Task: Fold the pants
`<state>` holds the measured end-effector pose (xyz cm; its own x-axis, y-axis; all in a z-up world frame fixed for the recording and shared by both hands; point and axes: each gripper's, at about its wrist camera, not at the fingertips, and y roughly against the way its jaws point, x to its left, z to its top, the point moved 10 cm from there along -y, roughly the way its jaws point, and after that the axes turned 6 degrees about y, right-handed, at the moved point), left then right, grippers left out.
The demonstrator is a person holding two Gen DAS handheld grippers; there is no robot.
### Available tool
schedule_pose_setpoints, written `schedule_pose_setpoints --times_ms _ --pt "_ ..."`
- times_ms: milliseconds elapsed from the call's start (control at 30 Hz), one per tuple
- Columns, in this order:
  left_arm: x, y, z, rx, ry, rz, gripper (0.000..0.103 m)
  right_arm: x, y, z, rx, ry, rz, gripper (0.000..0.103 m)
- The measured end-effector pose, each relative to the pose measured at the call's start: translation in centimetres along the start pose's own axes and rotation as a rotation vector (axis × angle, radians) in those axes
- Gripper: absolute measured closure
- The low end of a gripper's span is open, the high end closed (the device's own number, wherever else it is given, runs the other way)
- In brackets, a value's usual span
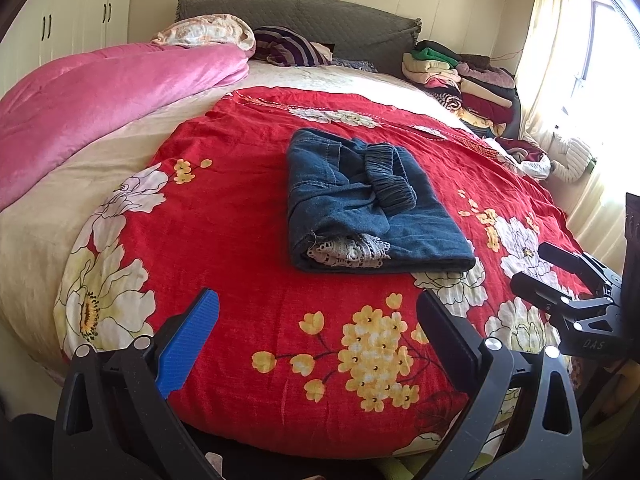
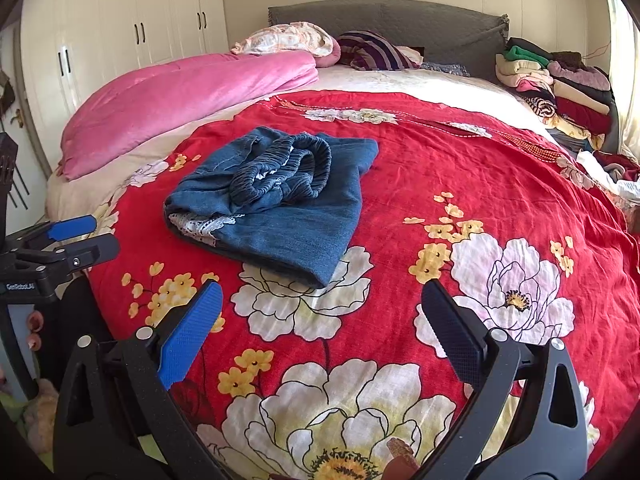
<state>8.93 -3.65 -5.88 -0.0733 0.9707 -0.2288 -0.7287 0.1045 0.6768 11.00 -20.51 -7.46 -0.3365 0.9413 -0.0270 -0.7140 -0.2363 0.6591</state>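
pants (image 1: 372, 204) lying folded mid red floral cover (image 1: 256, 248), lace edge showing | left gripper (image 1: 316, 320) hovering near-side of pants, fingers spread, gripping nothing | right gripper (image 2: 322, 312) likewise spread (empty) | only right view showing door handle (image 2: 17, 117) left of pants

Folded denim pants (image 1: 372, 204) lying flat on the red floral bedspread (image 1: 248, 240), straight ahead of the spread left gripper (image 1: 318, 312) and well beyond both fingers (image 1: 188, 344), touching neither. White lace trim showing at the near fold. Right gripper (image 1: 536, 268) off to the right of the fingers, jaws parted, holding nothing. Stacked clothes (image 1: 460, 80) far ahead and right, by the headboard (image 1: 304, 16).
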Motion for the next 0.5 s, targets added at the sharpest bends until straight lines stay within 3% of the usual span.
schedule_pose_setpoints --times_ms 500 --pt "0.0 -0.4 -0.3 0.016 -0.02 0.012 0.004 -1.3 0.0 -0.4 0.014 -0.016 -0.031 0.009"
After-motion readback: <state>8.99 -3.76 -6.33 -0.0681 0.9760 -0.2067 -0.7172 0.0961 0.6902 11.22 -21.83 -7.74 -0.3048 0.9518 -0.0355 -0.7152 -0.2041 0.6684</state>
